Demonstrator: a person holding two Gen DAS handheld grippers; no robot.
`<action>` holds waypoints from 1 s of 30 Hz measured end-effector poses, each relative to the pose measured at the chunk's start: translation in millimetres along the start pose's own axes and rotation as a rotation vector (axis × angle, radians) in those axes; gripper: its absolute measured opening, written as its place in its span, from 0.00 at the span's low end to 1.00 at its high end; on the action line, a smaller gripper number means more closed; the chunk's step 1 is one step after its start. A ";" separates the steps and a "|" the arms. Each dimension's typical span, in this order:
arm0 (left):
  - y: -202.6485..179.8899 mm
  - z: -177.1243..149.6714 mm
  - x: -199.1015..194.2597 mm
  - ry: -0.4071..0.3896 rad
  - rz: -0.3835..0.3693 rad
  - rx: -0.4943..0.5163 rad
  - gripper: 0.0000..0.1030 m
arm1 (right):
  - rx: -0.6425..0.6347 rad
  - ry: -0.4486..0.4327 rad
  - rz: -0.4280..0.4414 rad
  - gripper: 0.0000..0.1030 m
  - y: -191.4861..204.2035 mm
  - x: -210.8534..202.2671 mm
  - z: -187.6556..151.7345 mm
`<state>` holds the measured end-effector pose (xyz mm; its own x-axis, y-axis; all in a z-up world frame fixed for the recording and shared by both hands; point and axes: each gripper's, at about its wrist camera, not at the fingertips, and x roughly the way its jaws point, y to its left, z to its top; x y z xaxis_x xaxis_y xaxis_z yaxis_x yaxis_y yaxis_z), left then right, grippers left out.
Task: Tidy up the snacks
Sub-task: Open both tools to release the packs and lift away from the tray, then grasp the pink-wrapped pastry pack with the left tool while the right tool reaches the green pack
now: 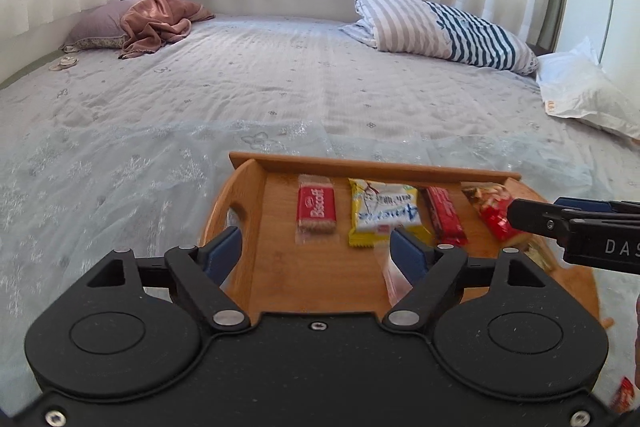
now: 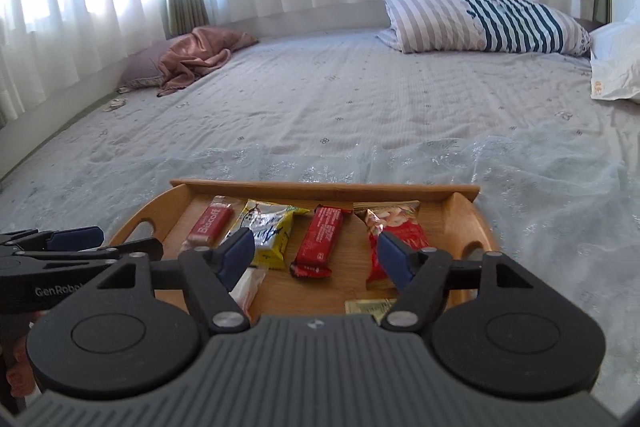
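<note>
A wooden tray lies on the bed with snacks in a row: a red Biscoff pack, a yellow packet, a red bar and a red bag. A clear-wrapped snack lies nearer, under my left gripper's right finger. A small tan packet lies at the near edge. My left gripper is open and empty above the tray's left part. My right gripper is open and empty above the tray's right part.
The bed has a grey quilt with clear plastic sheeting under the tray. A striped pillow, a white bag, a pink blanket on a purple pillow lie far back. Curtains stand behind. A red packet lies at the lower right.
</note>
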<state>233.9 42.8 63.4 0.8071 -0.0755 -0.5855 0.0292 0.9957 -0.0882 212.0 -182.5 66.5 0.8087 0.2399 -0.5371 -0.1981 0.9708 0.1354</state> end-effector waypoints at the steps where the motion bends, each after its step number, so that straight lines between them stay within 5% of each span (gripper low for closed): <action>1: -0.1 -4.1 -6.8 -0.002 -0.011 -0.007 0.80 | -0.010 -0.007 0.001 0.80 -0.6 -6.6 -3.9; 16: -11.5 -73.4 -83.2 -0.046 -0.018 0.028 0.84 | -0.067 -0.080 0.008 0.88 -4.8 -74.5 -68.4; 30: -10.4 -116.3 -100.8 -0.025 -0.019 0.006 0.85 | 0.004 -0.093 -0.033 0.98 -8.3 -89.3 -119.4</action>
<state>83.7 33.8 29.7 0.8209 -0.0929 -0.5635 0.0482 0.9944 -0.0938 75.3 -211.7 14.0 0.8628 0.2061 -0.4616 -0.1683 0.9781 0.1222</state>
